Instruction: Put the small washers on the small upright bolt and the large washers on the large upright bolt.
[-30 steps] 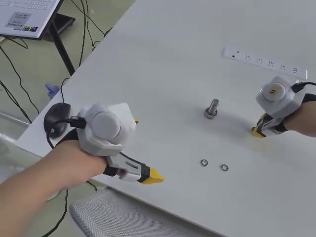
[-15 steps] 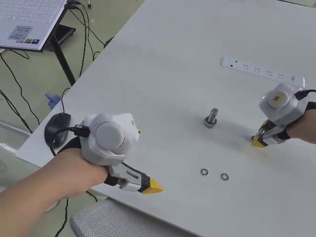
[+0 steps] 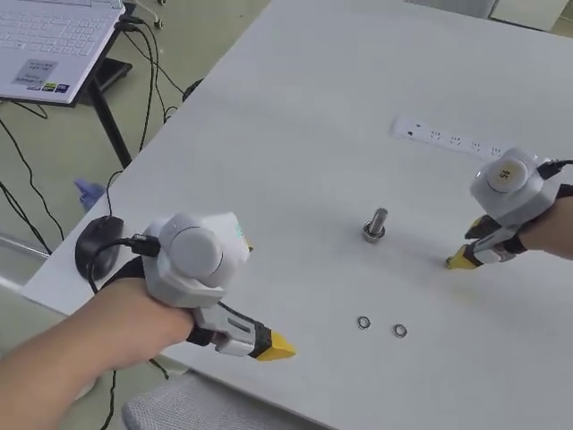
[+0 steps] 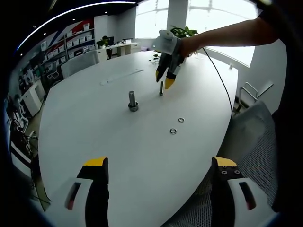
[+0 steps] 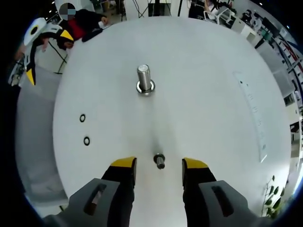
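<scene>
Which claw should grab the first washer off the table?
Probably left: the left claw is open with both washers ahead of it. The right claw sits at the small bolt, washers off to its side.

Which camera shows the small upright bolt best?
The right gripper view: the small upright bolt stands close, between the open jaws of the right claw. The left gripper view shows it far off and tiny beside that claw. In the head view the claw seems to hide it.

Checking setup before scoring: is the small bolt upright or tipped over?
Upright. In the left gripper view the small bolt rises straight from the table, close by the right gripper.
</scene>
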A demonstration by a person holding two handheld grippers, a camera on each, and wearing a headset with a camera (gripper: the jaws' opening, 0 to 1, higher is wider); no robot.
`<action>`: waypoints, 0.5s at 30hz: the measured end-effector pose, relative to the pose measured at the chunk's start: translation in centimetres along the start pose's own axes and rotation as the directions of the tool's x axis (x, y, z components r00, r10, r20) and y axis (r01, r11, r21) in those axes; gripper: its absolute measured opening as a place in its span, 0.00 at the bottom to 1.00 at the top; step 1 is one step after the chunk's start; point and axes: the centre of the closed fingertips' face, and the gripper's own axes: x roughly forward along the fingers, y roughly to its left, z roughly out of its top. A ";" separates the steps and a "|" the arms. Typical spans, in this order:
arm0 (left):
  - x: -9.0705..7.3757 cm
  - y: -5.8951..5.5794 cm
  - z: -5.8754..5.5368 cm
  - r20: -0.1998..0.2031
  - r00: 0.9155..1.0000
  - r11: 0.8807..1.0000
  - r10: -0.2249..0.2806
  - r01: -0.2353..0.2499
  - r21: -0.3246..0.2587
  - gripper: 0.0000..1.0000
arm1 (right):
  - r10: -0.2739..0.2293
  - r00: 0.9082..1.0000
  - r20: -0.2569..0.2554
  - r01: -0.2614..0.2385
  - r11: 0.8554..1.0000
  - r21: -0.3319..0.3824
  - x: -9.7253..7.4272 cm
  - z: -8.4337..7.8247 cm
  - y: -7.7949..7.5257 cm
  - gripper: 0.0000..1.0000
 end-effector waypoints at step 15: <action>-0.5 -0.5 -0.5 -0.016 1.000 0.999 0.000 0.001 0.036 0.88 | 0.033 0.996 0.084 -0.034 0.999 0.000 -2.2 1.6 2.5 0.58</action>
